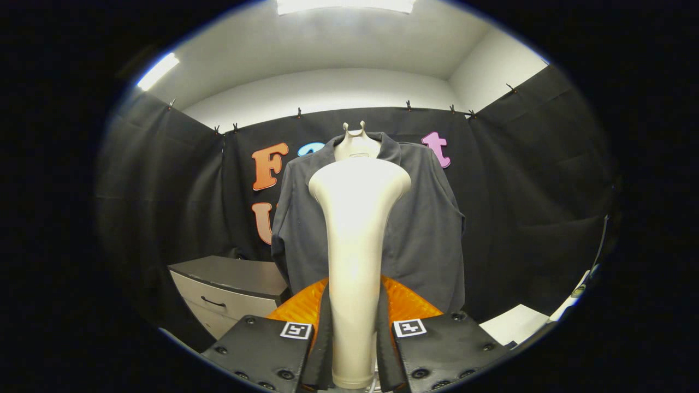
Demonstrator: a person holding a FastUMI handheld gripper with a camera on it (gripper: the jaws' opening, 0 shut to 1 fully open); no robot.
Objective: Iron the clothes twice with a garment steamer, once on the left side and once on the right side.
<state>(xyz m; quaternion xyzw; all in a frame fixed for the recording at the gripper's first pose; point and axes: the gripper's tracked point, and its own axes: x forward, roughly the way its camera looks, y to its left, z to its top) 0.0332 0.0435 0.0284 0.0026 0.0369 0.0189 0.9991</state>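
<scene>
The gripper [354, 349] is clamping both fingers on the cream plastic garment steamer [355, 245], risking it twisting loose while sweeping the hanging dark grey jacket [426, 229].

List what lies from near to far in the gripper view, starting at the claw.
Claw shut on the cream garment steamer → grey jacket hanging on a mannequin → black cloth wall.

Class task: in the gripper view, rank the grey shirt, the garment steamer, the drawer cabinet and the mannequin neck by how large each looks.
1. Grey shirt, largest.
2. Garment steamer, held between the gripper fingers; nearness to the camera inflates it.
3. Drawer cabinet, partly hidden.
4. Mannequin neck, smallest.
</scene>
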